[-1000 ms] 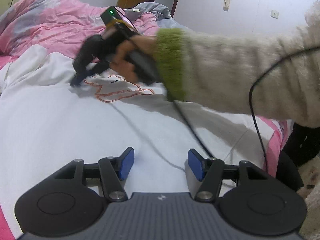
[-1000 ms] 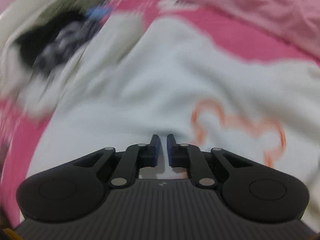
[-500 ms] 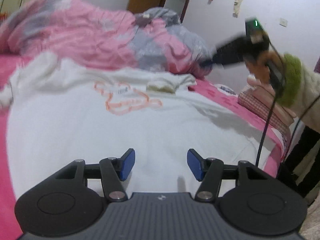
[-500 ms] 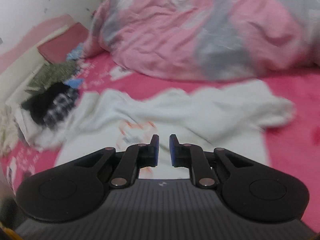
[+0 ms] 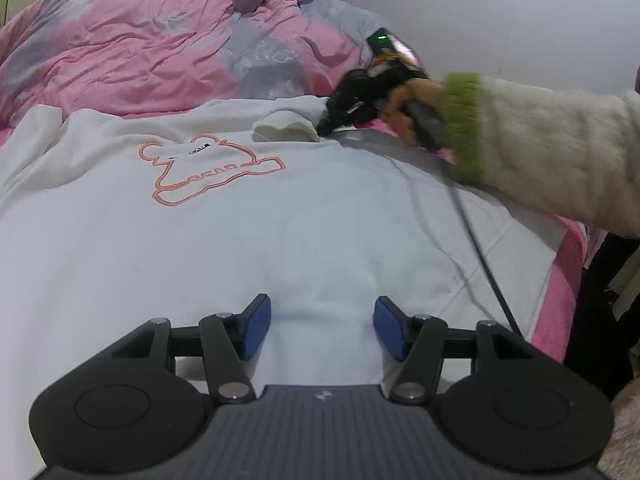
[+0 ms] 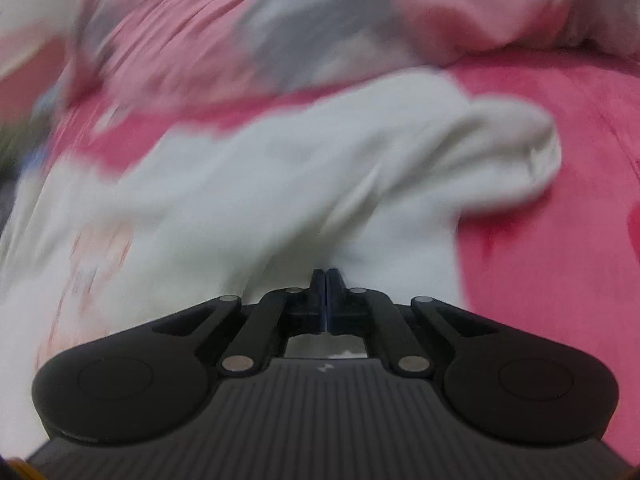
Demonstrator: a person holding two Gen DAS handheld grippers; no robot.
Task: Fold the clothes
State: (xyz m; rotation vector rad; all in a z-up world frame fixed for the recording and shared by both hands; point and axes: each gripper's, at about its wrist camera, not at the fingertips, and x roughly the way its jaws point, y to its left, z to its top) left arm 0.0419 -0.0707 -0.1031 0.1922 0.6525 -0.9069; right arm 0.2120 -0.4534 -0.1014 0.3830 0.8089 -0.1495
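A white sweatshirt [image 5: 280,232] with an orange bear outline [image 5: 212,172] lies spread flat on the bed. My left gripper [image 5: 320,312] hovers open over its lower part, with nothing between the blue pads. My right gripper [image 5: 322,130], in a hand with a green-cuffed cream sleeve [image 5: 540,152], points down at the sweatshirt's far right sleeve cuff [image 5: 280,130]. In the blurred right wrist view the right gripper [image 6: 325,276] has its jaws closing pad to pad just above the white sweatshirt [image 6: 280,184], with no cloth seen between them.
A rumpled pink and grey duvet [image 5: 140,52] is piled along the far side of the bed. A black cable [image 5: 476,240] trails from the right gripper across the sweatshirt. Pink sheet [image 6: 560,240] shows to the right of the sleeve. The bed's edge drops off at the right.
The right gripper lifted off the bear print, swung up and to the right, then came down at the far right sleeve cuff and shut fully. My left gripper shifted slightly and stayed open.
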